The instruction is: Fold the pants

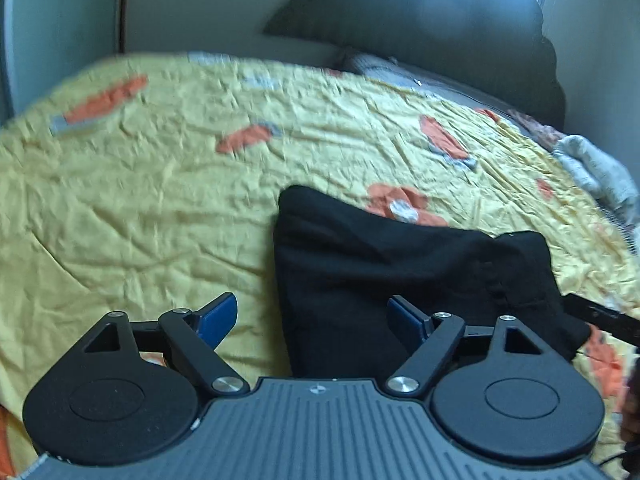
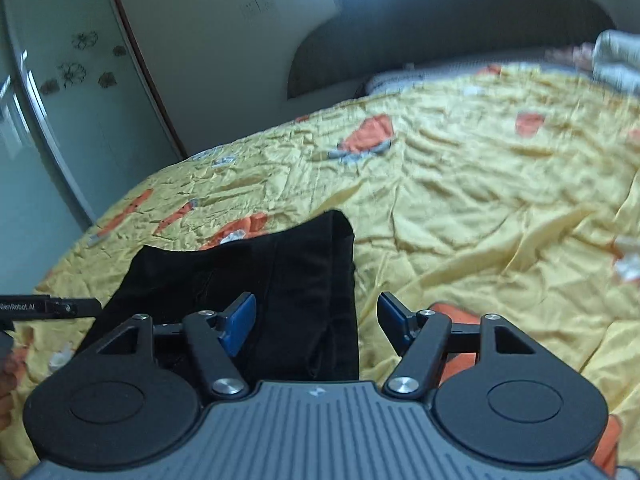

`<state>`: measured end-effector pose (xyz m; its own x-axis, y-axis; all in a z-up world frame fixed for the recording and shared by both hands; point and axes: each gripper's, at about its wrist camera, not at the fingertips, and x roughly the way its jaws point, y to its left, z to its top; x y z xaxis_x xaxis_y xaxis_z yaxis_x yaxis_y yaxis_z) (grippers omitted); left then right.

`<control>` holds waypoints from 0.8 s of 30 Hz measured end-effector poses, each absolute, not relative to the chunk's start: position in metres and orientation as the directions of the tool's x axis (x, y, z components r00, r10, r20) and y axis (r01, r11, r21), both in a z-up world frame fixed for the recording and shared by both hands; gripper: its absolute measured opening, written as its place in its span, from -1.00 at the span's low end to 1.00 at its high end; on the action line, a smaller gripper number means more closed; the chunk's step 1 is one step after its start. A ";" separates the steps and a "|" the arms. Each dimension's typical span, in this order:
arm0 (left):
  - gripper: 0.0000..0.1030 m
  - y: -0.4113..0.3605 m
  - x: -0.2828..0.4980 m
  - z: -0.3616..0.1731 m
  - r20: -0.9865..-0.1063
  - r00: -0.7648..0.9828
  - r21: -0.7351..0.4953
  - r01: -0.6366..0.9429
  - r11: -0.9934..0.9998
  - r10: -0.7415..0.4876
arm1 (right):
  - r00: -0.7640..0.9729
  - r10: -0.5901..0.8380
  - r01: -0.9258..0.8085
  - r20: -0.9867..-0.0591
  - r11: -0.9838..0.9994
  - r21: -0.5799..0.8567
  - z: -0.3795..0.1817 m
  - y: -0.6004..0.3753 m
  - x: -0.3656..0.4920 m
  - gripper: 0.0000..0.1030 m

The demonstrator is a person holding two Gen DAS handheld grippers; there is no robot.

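Pants (image 1: 400, 272), black, lying in a compact folded bundle on the wrinkled yellow bedsheet (image 1: 140, 208), just ahead of both tools. Left gripper (image 1: 312, 316) spread wide, empty, straddling the bundle's near left edge. Right gripper (image 2: 316, 320) likewise wide apart, empty, over the near right edge. Probably soft, light, limp cloth, likely to sag and unfold; best pinched through all layers at the near corners.

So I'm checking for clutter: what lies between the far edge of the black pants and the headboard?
Only wrinkled yellow bedsheet between the black pants and the dark headboard, in both wrist views.
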<state>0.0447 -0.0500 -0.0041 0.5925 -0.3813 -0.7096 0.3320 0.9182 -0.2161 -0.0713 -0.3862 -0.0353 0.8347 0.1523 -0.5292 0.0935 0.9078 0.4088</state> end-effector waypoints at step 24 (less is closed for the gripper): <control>0.58 -0.060 0.083 -0.042 -0.646 0.346 -0.569 0.375 0.732 -0.680 | 0.654 0.655 -0.147 -0.378 0.600 0.786 -0.079 -0.417 0.005 0.30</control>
<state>0.0825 -0.0602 -0.0419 0.3461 -0.6803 -0.6461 0.3752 0.7315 -0.5693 0.0048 -0.4170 -0.0794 0.6542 0.6552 -0.3778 -0.1474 0.6004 0.7860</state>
